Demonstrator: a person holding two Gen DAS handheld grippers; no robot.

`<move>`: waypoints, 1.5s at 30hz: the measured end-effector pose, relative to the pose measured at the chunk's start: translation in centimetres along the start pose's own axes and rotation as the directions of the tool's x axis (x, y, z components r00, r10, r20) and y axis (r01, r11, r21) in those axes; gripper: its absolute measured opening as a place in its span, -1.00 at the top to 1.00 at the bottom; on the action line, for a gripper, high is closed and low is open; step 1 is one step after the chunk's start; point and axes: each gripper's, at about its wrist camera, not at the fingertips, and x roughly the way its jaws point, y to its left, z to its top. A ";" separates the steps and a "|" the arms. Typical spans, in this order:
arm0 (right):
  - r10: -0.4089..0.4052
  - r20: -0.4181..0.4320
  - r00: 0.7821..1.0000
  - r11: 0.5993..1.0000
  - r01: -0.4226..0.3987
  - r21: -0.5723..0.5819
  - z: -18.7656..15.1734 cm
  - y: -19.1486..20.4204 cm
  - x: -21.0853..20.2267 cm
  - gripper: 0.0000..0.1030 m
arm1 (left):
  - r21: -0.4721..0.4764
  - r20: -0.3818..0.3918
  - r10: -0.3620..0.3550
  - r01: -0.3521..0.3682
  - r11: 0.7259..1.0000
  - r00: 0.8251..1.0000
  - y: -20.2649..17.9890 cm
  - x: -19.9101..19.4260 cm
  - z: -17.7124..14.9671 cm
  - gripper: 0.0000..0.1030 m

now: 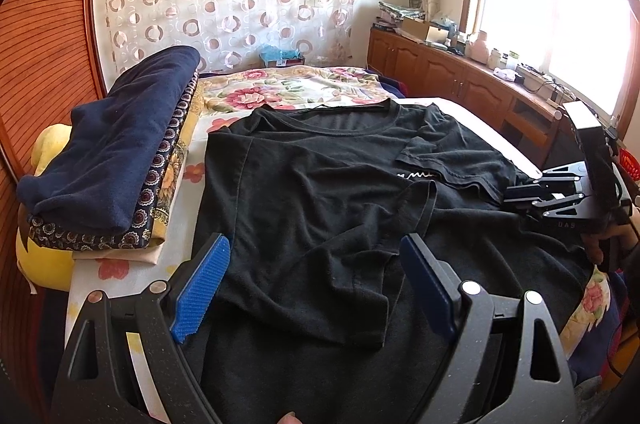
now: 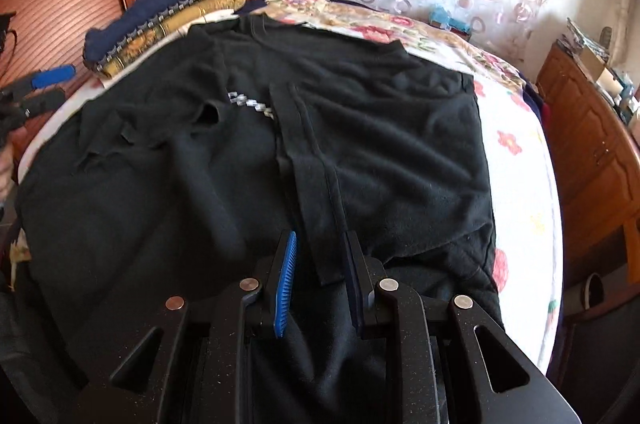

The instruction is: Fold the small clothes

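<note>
A black T-shirt (image 1: 320,184) (image 2: 400,144) lies face up on the bed with both short sleeves folded inward over the chest. My left gripper (image 1: 316,244) hangs wide open over the shirt's lower left part, nothing between its blue pads. My right gripper (image 2: 322,240) stands narrowly open just above the shirt. The hem of the folded right sleeve (image 2: 308,184) lies flat in the gap, and the pads do not press it. In the left wrist view the right gripper (image 1: 520,196) sits at the shirt's right edge, held by a hand. The left gripper (image 2: 44,84) shows at the right wrist view's left edge.
A stack of folded clothes (image 1: 112,160) (image 2: 160,20), dark blue on top, sits left of the shirt beside a yellow plush (image 1: 40,256). The floral bedsheet (image 1: 280,88) (image 2: 516,164) shows beyond and to the right. A wooden cabinet (image 1: 440,68) (image 2: 592,144) runs along the right wall.
</note>
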 end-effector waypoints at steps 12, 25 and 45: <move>-0.066 0.004 0.998 0.994 0.066 -0.092 -1.3 0.9 0.0 0.90 | -0.016 -0.004 -0.001 0.001 1.000 1.000 0.5 0.1 -0.4 -0.70; 0.053 0.078 0.996 0.998 -0.049 -0.050 -1.0 1.2 -3.2 0.93 | -0.024 -0.001 0.005 -0.005 1.000 1.000 0.9 0.1 -0.3 -0.70; -0.058 0.102 0.993 0.997 0.051 0.065 2.0 -3.6 -0.3 0.49 | 0.009 -0.064 0.005 -0.005 1.000 0.998 3.5 6.0 6.0 -0.55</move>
